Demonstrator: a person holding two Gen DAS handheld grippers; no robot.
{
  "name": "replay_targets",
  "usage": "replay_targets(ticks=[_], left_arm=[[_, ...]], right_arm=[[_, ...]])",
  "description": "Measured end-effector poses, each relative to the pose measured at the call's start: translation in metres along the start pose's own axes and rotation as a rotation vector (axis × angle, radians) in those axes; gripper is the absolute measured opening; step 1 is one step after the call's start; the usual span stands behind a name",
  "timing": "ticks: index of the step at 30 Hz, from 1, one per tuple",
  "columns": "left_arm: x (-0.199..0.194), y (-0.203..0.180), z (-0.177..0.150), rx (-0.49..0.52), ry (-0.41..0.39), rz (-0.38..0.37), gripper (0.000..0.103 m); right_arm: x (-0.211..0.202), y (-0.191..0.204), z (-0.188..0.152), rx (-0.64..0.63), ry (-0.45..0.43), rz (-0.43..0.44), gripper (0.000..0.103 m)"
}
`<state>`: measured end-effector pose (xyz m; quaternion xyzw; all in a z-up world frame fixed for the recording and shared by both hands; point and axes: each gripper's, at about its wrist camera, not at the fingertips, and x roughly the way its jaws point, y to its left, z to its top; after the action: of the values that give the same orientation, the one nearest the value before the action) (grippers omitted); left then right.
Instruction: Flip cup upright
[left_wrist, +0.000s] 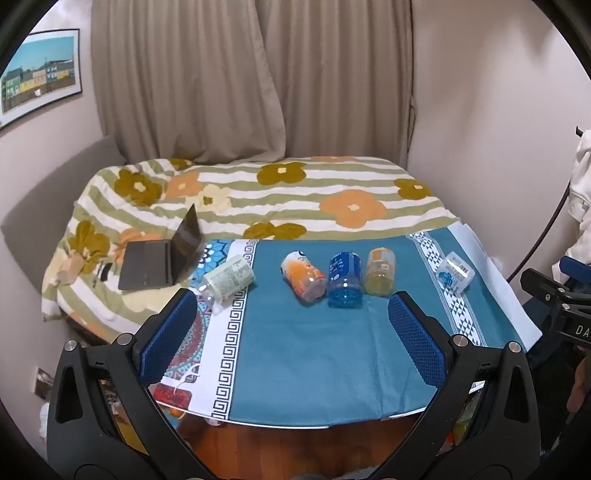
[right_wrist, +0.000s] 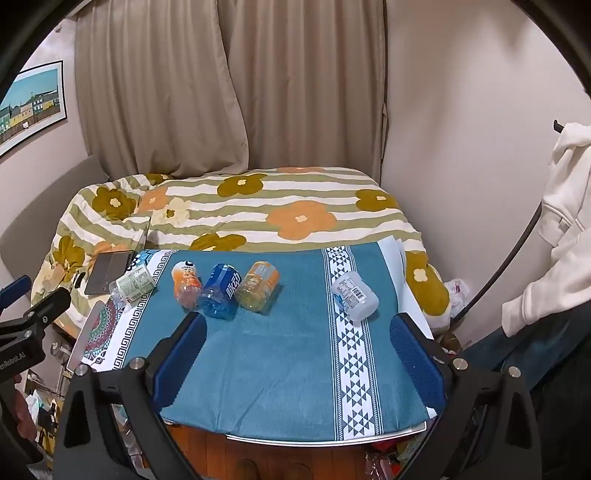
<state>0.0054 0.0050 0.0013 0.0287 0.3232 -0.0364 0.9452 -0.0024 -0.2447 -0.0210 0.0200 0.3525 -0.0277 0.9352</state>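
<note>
Several plastic cups lie on their sides on the blue tablecloth (left_wrist: 314, 350). In the middle lie an orange cup (left_wrist: 303, 277), a blue cup (left_wrist: 345, 280) and a yellow-orange cup (left_wrist: 379, 272), close together. A pale green-labelled cup (left_wrist: 225, 281) lies at the left and a clear white cup (left_wrist: 455, 272) at the right. They also show in the right wrist view: orange (right_wrist: 187, 283), blue (right_wrist: 219, 291), yellow-orange (right_wrist: 257, 287), green-labelled (right_wrist: 132, 285), clear white (right_wrist: 355, 296). My left gripper (left_wrist: 291, 310) is open and empty, short of the cups. My right gripper (right_wrist: 298, 328) is open and empty.
A bed with a flowered blanket (left_wrist: 280, 192) lies behind the table. An open laptop (left_wrist: 159, 258) sits on it at the left. Curtains (left_wrist: 251, 81) hang behind. A white hoodie (right_wrist: 565, 206) hangs at the right. The table's near edge (left_wrist: 295, 424) is just ahead of the fingers.
</note>
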Motion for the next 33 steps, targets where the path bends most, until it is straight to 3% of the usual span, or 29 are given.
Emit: replay_targets(ticks=[33], left_arm=[[0.0047, 0.0043, -0.0019, -0.018, 0.01, -0.014, 0.103]], right_arm=[[0.0031, 0.0028, -0.0004, 0.005, 0.006, -0.002, 0.099]])
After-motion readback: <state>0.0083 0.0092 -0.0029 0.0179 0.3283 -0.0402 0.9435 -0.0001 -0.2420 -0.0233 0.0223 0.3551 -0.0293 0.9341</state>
